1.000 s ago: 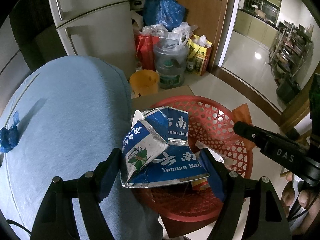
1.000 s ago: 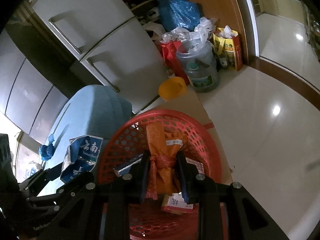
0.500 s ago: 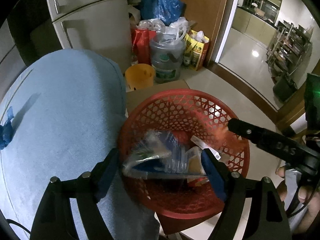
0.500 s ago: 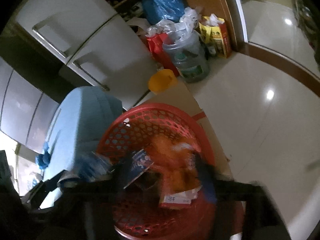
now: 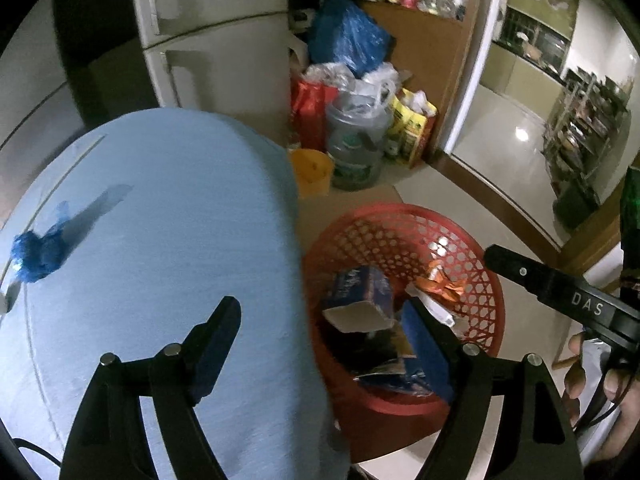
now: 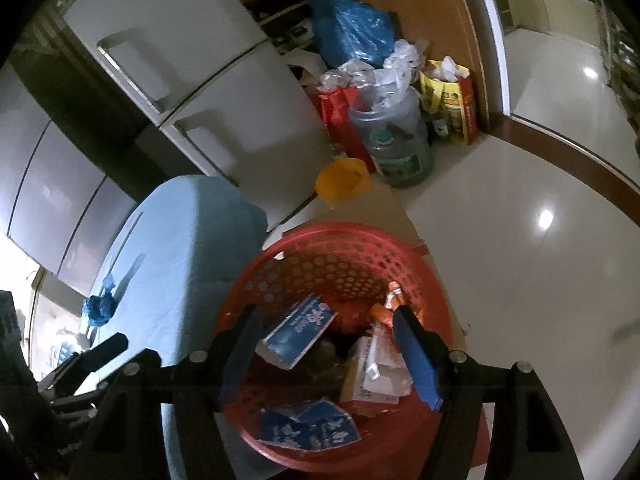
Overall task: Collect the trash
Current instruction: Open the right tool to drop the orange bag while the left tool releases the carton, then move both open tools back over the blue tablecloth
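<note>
A red plastic basket (image 5: pixel 404 220) (image 6: pixel 320 240) stands on the floor beside a table with a light blue cloth (image 5: pixel 160 240) (image 6: pixel 180 240). In it lie a blue-and-silver carton (image 5: pixel 360 300) (image 6: pixel 300 330), a second flattened blue piece (image 6: pixel 308 428), an orange wrapper (image 5: pixel 440 284) (image 6: pixel 390 304) and a white box (image 6: pixel 380 376). A crumpled blue scrap (image 5: pixel 34 252) (image 6: pixel 98 308) lies on the cloth at the left. My left gripper (image 5: pixel 324 340) is open and empty over the table edge and basket. My right gripper (image 6: pixel 328 356) is open and empty above the basket.
A fridge (image 5: pixel 216 52) stands behind the table. Beyond the basket are a yellow bucket (image 5: pixel 312 172), a large water jug (image 5: pixel 360 148), red and yellow bags (image 5: pixel 416 128) and a blue bag (image 5: pixel 348 40). Glossy floor (image 6: pixel 520 240) opens to the right. Cardboard (image 6: pixel 384 208) lies under the basket.
My left gripper let go of the blue carton and my right gripper let go of the orange wrapper; both fell into the basket. Both jaws opened. The left gripper swung left over the table.
</note>
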